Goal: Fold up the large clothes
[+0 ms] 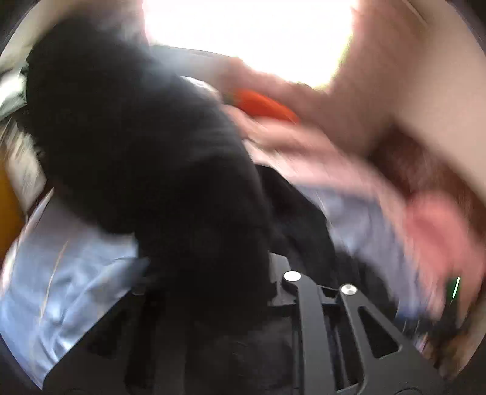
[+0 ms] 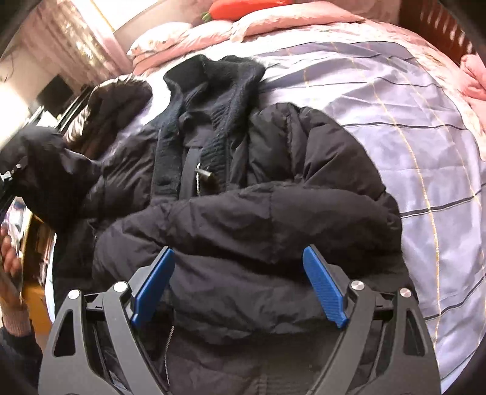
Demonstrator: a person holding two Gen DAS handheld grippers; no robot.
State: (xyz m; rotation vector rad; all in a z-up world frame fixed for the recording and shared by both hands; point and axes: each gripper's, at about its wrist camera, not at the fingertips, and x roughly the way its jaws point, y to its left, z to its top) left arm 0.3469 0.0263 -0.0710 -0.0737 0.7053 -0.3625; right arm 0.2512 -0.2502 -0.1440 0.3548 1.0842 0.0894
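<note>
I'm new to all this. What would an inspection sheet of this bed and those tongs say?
Surface: bed with a lilac checked cover.
Job's things: black puffer jacket, front up, one sleeve folded across the chest.
Clutter: pink pillows; orange plush.
Grippers: right tongs open over the jacket's lower part; left tongs buried in black cloth, blurred.
Cables: nothing seen.
Surroundings: curtains; bright window.

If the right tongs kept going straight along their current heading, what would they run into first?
Most likely the black puffer jacket: its folded-over sleeve lies directly ahead of the open right tongs, with the bedsheet beyond. Depth is unclear, so the jacket body below could come first.
</note>
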